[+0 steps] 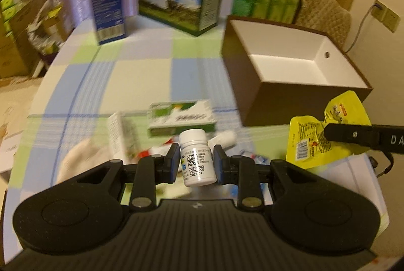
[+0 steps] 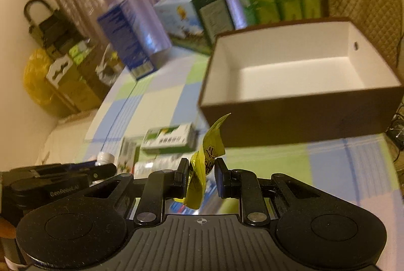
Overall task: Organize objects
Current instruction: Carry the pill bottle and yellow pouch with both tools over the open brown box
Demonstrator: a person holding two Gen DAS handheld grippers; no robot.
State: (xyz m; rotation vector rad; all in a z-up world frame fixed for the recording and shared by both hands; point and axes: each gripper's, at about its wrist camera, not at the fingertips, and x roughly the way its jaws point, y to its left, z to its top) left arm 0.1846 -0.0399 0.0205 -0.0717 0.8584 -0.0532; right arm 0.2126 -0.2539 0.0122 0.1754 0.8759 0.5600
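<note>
Your left gripper (image 1: 194, 163) clamps the pill bottle (image 1: 196, 159), right gripper (image 2: 202, 176) pinches the yellow packet (image 2: 205, 164); carry both over the brown box's (image 2: 298, 119) rim, then release.

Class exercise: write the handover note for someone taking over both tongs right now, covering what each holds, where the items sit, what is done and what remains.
Left tongs: shut on the white pill bottle, lifted off the table.
Right tongs: shut on the yellow snack packet, also lifted, near the brown box.
The box's white interior looks empty, so nothing is stowed yet.
Left: presumably drop both items in, then collect the green medicine carton and the blurred small items around it on the checked tablecloth.
</note>
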